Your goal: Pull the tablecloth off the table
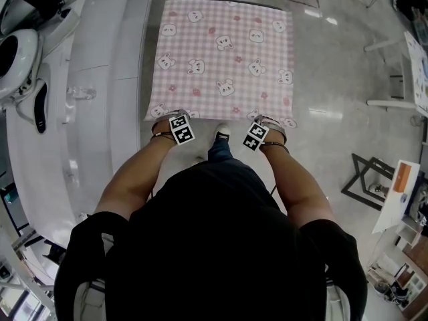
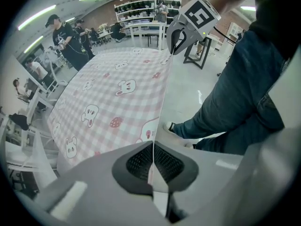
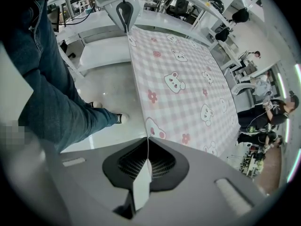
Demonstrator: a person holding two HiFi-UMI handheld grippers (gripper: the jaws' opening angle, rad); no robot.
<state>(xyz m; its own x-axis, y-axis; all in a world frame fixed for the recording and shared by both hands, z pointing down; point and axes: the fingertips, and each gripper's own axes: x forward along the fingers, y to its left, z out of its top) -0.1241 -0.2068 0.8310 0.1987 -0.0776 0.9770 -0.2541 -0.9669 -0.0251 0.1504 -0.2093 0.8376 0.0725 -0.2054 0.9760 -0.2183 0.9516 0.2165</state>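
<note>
A pink checked tablecloth [image 1: 224, 59] printed with bears and strawberries lies spread out flat ahead of me; what is under it is hidden. My left gripper [image 1: 168, 122] is shut on the cloth's near left corner, and the hem runs between its pads [image 2: 153, 145]. At the near right corner my right gripper [image 1: 270, 124] is shut on the cloth [image 3: 188, 88], which is pinched between its jaws [image 3: 147, 145]. The near edge is stretched taut between the two grippers. Each gripper view shows the other gripper at the top, the right gripper [image 2: 181, 34] and the left gripper [image 3: 126, 13].
A long white counter [image 1: 100, 79] runs along the left, with white equipment [image 1: 20, 52] beyond it. A black frame stand [image 1: 364, 179] is on the floor at right. My jeans leg and shoe [image 1: 221, 134] stand between the grippers. People [image 2: 66, 36] work in the background.
</note>
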